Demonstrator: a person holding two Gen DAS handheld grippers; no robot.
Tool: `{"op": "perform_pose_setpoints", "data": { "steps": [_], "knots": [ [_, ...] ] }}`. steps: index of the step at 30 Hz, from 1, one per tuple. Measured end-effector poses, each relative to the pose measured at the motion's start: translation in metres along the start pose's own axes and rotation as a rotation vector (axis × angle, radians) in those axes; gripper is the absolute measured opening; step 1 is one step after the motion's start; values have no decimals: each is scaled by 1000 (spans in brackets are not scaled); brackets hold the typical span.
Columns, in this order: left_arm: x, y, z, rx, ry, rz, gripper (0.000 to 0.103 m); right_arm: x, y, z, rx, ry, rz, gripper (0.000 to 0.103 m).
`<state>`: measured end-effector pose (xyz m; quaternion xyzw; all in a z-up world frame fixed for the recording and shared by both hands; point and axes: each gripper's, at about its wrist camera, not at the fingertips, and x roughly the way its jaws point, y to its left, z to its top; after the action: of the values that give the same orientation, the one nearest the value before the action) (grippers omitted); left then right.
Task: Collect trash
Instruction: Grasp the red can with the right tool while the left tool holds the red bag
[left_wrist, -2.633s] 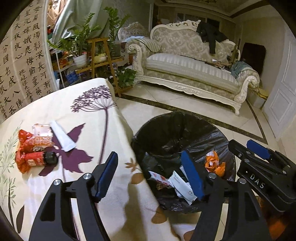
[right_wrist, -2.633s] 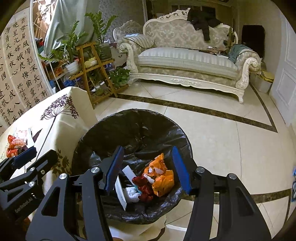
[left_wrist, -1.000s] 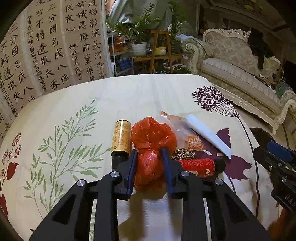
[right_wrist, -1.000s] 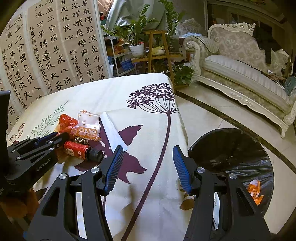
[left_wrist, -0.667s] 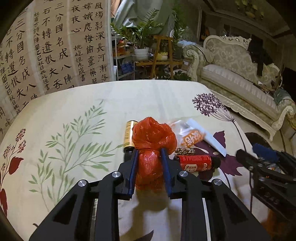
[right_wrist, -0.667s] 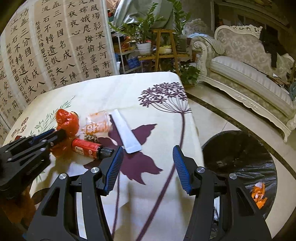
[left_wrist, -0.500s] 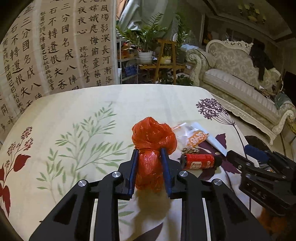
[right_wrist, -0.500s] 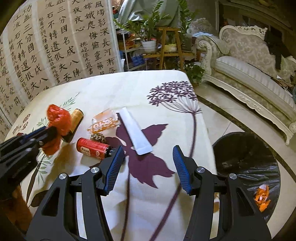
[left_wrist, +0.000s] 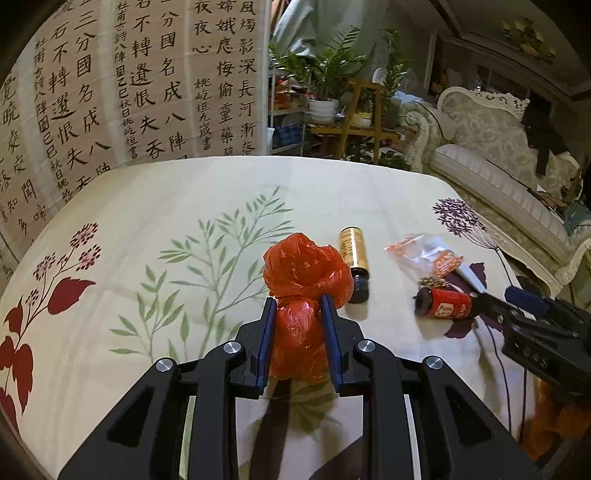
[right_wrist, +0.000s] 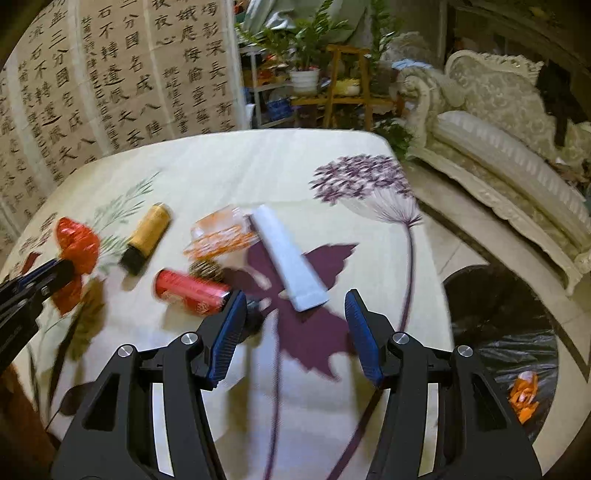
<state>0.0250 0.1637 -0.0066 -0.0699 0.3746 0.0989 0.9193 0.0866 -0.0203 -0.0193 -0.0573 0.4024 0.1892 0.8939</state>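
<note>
Left hand-held gripper (left_wrist: 297, 332) clamped on a crumpled red plastic bag (left_wrist: 304, 280), lifted clear of the floral-clothed counter (left_wrist: 207, 192). Right hand-held gripper (right_wrist: 293, 328) with jaws apart and nothing between them, poised over the purple leaf print, just short of a white tube (right_wrist: 286, 254). Close beside its left pad, a red bottle (right_wrist: 190, 288) lying on its side, a small brown ball (right_wrist: 205, 269) touching it behind. Farther back, a clear orange-printed wrapper (right_wrist: 221, 232) against the tube, and a gold bottle with a black cap (right_wrist: 147, 232) lying apart. Past the counter edge on the tiled floor, a black-lined bin (right_wrist: 509, 332) with orange scraps inside. Beyond, a cream sofa (right_wrist: 517, 122), potted plants on a wooden stand (right_wrist: 332, 55), and a calligraphy screen (right_wrist: 110, 74).
</note>
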Motion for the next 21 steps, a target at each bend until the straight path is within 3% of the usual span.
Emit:
{"op": "perform_pose_setpoints", "data": {
  "steps": [10, 21],
  "knots": [
    [-2, 9, -7, -17, 5, 7, 26, 17, -9, 13, 9, -20, -78, 54],
    [-1, 10, -14, -26, 28, 1, 26, 5, 6, -7, -27, 32, -11, 54]
  ]
}}
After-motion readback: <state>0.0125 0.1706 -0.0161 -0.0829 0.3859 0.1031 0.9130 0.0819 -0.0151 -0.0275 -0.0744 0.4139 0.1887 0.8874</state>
